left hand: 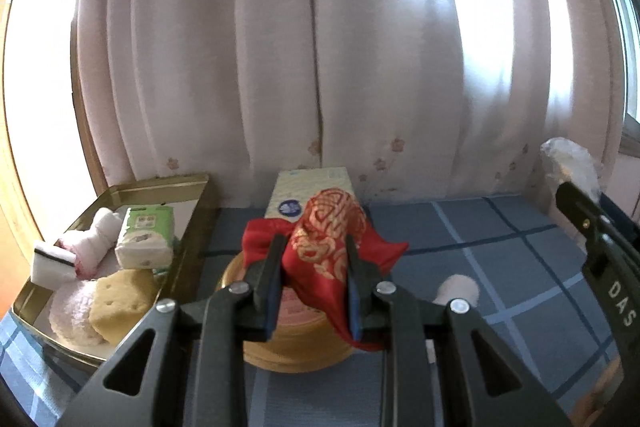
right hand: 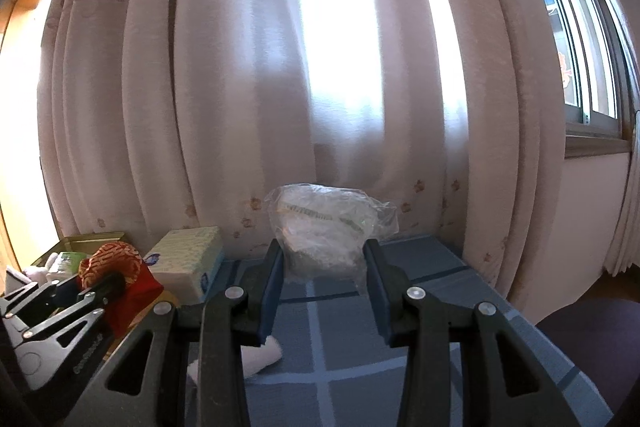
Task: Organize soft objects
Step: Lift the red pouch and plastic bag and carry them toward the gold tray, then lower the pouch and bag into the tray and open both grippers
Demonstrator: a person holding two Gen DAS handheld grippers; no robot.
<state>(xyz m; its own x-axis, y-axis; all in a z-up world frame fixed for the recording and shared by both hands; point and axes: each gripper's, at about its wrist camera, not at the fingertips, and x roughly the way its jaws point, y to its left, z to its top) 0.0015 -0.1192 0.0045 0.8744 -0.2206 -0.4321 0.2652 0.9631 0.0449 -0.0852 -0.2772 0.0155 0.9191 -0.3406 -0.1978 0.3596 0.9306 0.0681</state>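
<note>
Left gripper (left hand: 314, 259) pinched a red brocade pouch (left hand: 324, 239), lifted above a round tin (left hand: 298, 343), likely bound for the metal tray (left hand: 168, 187) of soft items. Right gripper (right hand: 324, 267) clamped a crinkled plastic bag (right hand: 328, 231), raised off the blue checked tablecloth (right hand: 348, 347).

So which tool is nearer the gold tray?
Left. The left tool, clamping the red cloth, is just beside the gold tray; the right tool is farther over.
</note>
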